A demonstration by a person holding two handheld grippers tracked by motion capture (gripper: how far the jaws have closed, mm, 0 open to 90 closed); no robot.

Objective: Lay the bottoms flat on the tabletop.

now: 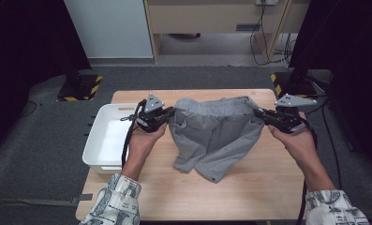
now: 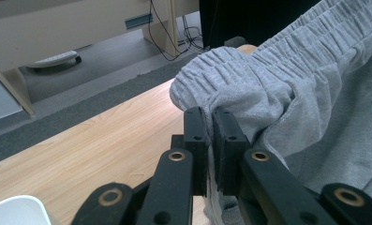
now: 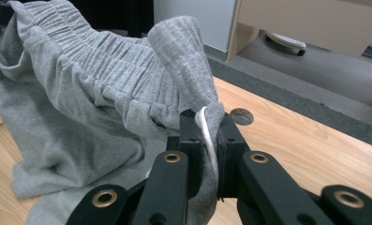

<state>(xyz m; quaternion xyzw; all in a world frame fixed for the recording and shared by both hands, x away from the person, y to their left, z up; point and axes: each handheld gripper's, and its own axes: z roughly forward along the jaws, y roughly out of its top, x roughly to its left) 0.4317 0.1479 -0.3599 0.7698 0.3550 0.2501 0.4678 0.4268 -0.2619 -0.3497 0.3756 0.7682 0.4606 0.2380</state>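
From the high view, the grey shorts (image 1: 214,133) are stretched between the two hands over the middle of the wooden bench (image 1: 249,187). The left gripper (image 1: 170,114) pinches one end of the elastic waistband and the right gripper (image 1: 258,113) pinches the other, so the waist is pulled wide and the legs hang down until their hems rest on the wood. Holding it by both waist corners like that looks like a way to spread the thing flat, probably for folding. A white bin (image 1: 104,136) sits just beside the left hand at the bench edge, maybe where it ends up.

In the left gripper view the jaws are clamped tight on a bunched fold of waistband fabric (image 2: 230,93).

In the right gripper view that gripper is likewise clenched on the cloth, and a white cord (image 3: 209,136), the drawstring I think, is caught between the pads too. It's hard to say how much fabric is actually in there.
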